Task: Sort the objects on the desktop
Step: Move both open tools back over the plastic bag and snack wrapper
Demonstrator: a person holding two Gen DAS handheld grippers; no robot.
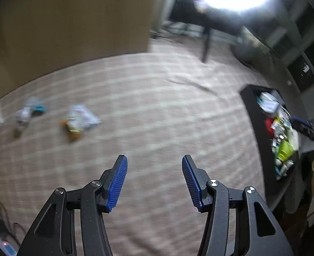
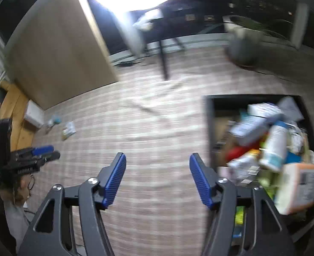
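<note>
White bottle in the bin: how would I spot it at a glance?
Find the black bin at the right edge of the checked cloth. The white bottle lies on top of the pile, the only cylinder there, with a pale blue label band.

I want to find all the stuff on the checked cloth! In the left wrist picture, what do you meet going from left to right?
Small blurry pale and teal things → crumpled white and orange packet → bare checked cloth → black bin full of sorted items, with a lime green item inside.
</note>
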